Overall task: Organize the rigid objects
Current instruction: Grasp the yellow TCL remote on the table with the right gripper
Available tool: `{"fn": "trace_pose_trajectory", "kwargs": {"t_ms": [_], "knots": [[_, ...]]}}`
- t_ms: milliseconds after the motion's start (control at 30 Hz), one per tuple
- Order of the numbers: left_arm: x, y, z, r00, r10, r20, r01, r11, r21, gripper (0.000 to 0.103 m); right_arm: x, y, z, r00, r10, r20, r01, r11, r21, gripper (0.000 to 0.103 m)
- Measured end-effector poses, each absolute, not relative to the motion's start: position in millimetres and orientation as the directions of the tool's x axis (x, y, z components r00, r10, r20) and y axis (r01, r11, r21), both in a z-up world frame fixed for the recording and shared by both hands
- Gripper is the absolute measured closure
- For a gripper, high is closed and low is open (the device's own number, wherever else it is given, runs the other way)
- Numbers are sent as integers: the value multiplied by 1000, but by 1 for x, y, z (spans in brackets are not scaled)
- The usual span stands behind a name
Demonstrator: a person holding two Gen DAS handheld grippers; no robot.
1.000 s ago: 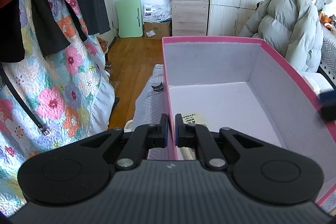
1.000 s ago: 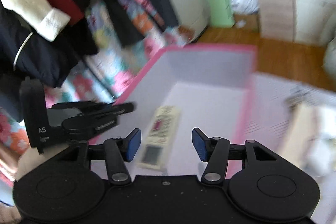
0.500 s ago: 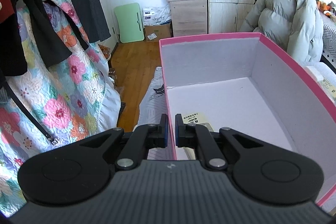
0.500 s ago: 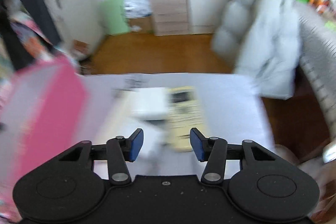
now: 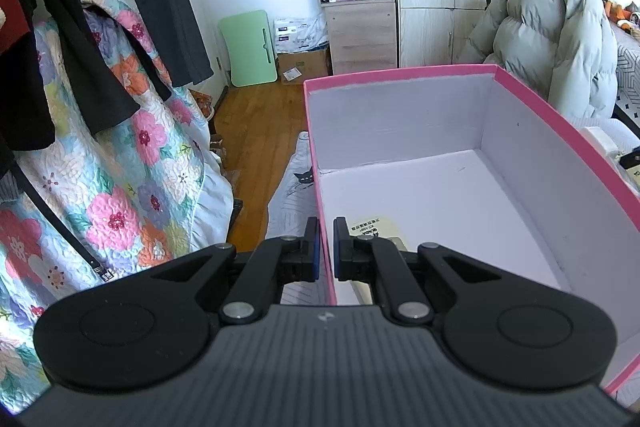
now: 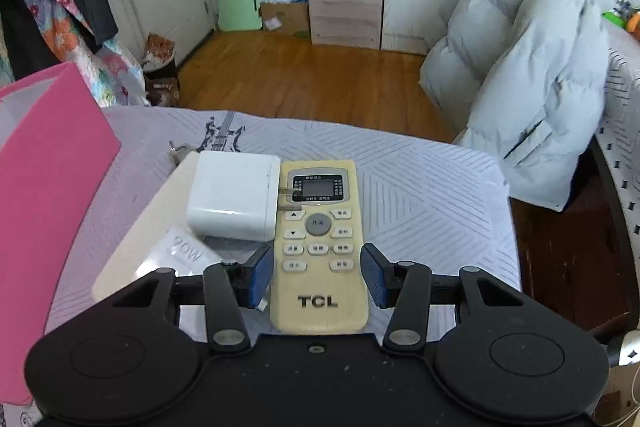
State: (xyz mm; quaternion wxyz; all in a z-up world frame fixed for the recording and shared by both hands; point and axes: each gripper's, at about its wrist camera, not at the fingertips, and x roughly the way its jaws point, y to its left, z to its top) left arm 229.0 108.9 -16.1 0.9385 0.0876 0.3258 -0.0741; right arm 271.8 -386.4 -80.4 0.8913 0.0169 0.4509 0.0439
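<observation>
Tongs (image 6: 316, 277) on the right, opening, straddle the stiff, light, slick cream plastic TCL remote (image 6: 319, 247) touching the white charger block (image 6: 232, 201); grip its lower sides; left tongs (image 5: 324, 251) pinch the pink cardboard box wall (image 5: 320, 187).

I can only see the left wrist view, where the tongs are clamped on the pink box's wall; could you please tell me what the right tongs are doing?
Observer: The right tongs are opening. A yellowed remote lies between them, and the pads are not touching it.
Operator: Thank you. Is that remote inside the box?
Observer: No, it lies outside on the grey striped cover, to the right of the pink box.
Operator: Is anything crowding it?
Observer: Yes, a white charger sits against its left side, with its prongs overlapping the remote's display.
</observation>
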Motion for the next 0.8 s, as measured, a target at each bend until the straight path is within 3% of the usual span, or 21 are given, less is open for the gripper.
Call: {"fn": "trace_pose_trajectory", "kwargs": {"t_ms": [100,200,267,300,333,800], "knots": [[230,110,-16,777,-80,-624,196,973,120,98,282,-381,-85,555,88,-827,-71,996,58,34],[230,111,-15,777,-85,-624,198,974,114,98,290,-376,-94,540,59,-840,-69,997,26,34],[230,111,-15,778,-84,-622,196,974,114,98,293,-378,-95,551,63,-832,-52,998,41,34],[230,110,-15,780,-82,-620,196,974,118,98,293,-378,-94,557,56,-828,-43,998,39,42],[231,111,-15,780,-83,-621,196,974,117,98,291,-379,-92,560,53,-827,-29,999,45,42],[234,116,-16,779,-91,-620,194,976,100,98,287,-381,-96,576,13,-818,30,999,36,42]]}}
